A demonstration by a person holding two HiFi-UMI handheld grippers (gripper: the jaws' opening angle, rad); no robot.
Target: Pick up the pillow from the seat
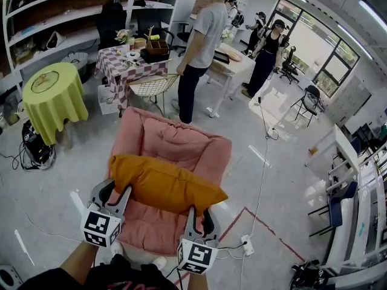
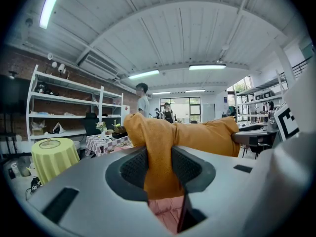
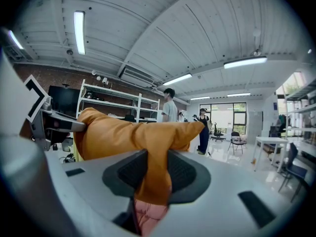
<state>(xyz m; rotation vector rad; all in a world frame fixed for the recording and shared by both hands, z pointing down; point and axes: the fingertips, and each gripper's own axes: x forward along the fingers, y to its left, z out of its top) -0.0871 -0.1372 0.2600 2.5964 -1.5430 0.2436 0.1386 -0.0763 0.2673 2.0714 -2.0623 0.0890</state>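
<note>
- The left gripper (image 1: 120,193) has its jaws narrowed onto a fold of the pillow (image 1: 164,183). It pinches the orange cloth at the pillow's near left corner, and the cloth fills the gap between the pads.
- The right gripper (image 1: 198,215) grips the same way, with its jaws partly closed on a pinch of cloth at the pillow's near right corner.
- From each gripper the pillow stretches sideways toward the other and bulges out ahead of the jaws.
- The grippers sit side by side, well apart, both pointing roughly level and away from the person holding them.
- The seat (image 1: 181,141), pink and padded, lies under and ahead of both grippers. Both gripper views show pink padding just beneath the pinched cloth.
- I cannot tell whether the pillow's underside touches the seat.
- Beyond the seat, ahead of the grippers, a person (image 1: 202,47) stands.
- Ahead and to the left are a wire chair (image 1: 151,86), a checked table (image 1: 121,71) and a round table (image 1: 53,95) under a yellow cloth.
</note>
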